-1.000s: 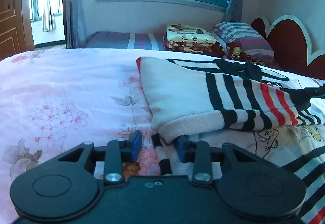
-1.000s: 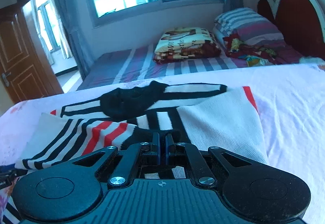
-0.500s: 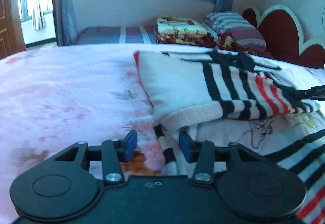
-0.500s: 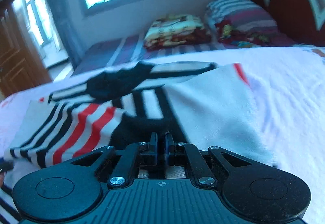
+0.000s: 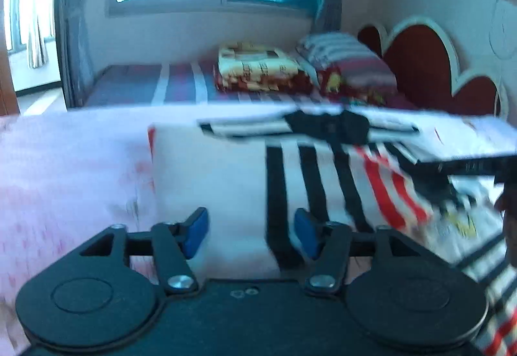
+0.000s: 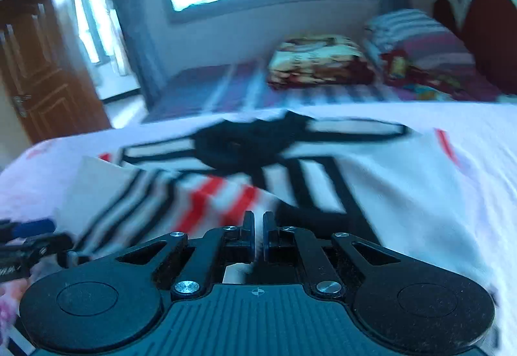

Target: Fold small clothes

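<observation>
- Left gripper (image 5: 250,231): jaws stand wide and have just been opening; the sweater's (image 5: 226,168) pale hem lies between the blue pads, which do not press it, so the cloth appears released, probably because that edge is already laid where the fold wants it.
- Right gripper (image 6: 258,235): jaws nearly closed, pinching the dark striped edge of the sweater (image 6: 371,181), apparently to keep the fold under control on that side.
- Sweater: spread on the pink floral bedcover (image 5: 71,168), one side folded over the body, black collar at the far end.
- Beyond: a folded blanket (image 5: 258,65) and striped pillow (image 5: 345,55), well apart from the work.
</observation>
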